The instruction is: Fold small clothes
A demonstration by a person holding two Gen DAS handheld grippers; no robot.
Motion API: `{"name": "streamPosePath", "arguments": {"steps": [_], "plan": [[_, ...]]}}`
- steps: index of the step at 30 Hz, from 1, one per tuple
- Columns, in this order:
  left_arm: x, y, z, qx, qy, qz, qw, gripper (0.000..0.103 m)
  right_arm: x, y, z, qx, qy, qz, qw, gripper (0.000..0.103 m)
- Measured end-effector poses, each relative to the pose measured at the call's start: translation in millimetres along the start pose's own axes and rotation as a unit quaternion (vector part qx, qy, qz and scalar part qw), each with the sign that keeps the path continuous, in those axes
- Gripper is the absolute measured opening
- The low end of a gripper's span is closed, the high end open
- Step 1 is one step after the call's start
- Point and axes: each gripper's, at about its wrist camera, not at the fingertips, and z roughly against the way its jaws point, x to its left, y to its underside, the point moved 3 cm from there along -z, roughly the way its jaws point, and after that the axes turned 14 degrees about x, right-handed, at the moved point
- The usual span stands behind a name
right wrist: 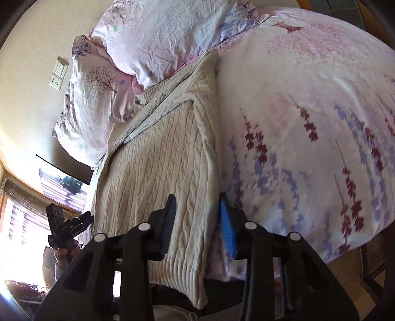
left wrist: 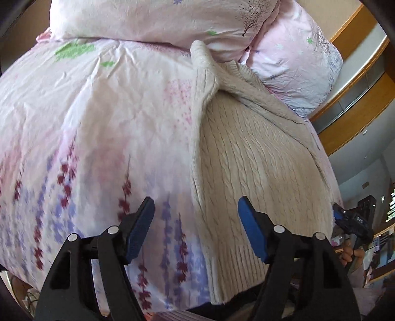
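Sweater (left wrist: pixel 259 158) laid lengthwise on the bedspread (left wrist: pixel 98 123), cream cable knit, already folded narrow with one sleeve crossed over the chest, collar end up against the pillows (left wrist: pixel 153 19) and ribbed hem hanging just off the bed's near edge. Left gripper (left wrist: pixel 196 229) held above the sweater's long edge, fingers spread wide and gripping nothing — one finger over bedspread, the other over knit. Right gripper (right wrist: pixel 197 222) parted too, straddling the other long edge near the hem, not yet pinched on it.

Probably the next step: taking the hem end and carrying it up toward the collar. Best done by dropping both sets of fingers onto the ribbed hem corners at matching positions, catching every knit layer but none of the bedspread beneath — thick knit slips out of a shallow bite. Then lifting just enough to clear, moving both hands level so the fold lands square, and keeping the crossed sleeve from sliding out.
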Motion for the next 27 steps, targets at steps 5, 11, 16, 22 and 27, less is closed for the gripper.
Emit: {"name": "streamPosePath", "arguments": {"steps": [5,11,16,22,27], "plan": [[-19.7,38.0,-5.2,0.009,0.067,-0.013,0.9977,0.044,14.0,31.4,-17.3,0.056,-0.047,0.021,0.997,0.014],[-37.8,32.0,-11.7,0.032,0.115,-0.032,0.9924,0.007,34.1,16.8,-4.1,0.009,-0.091,0.046,0.995,0.007],[-52.2,-53.8,31.6,-0.061,0.088,-0.075,0.9914,0.006,56.8,-70.7,39.4,-0.105,-0.120,0.067,0.985,0.007],[-68.9,-215.3,26.4,-0.174,0.028,-0.044,0.9833,0.010,51.3,-214.1,14.8,-0.197,-0.165,0.002,0.966,0.012],[-40.8,-278.7,-39.6,-0.085,-0.060,0.059,0.9928,0.053,16.7,-259.2,-50.0,-0.154,-0.090,-0.098,0.979,0.065]]}}
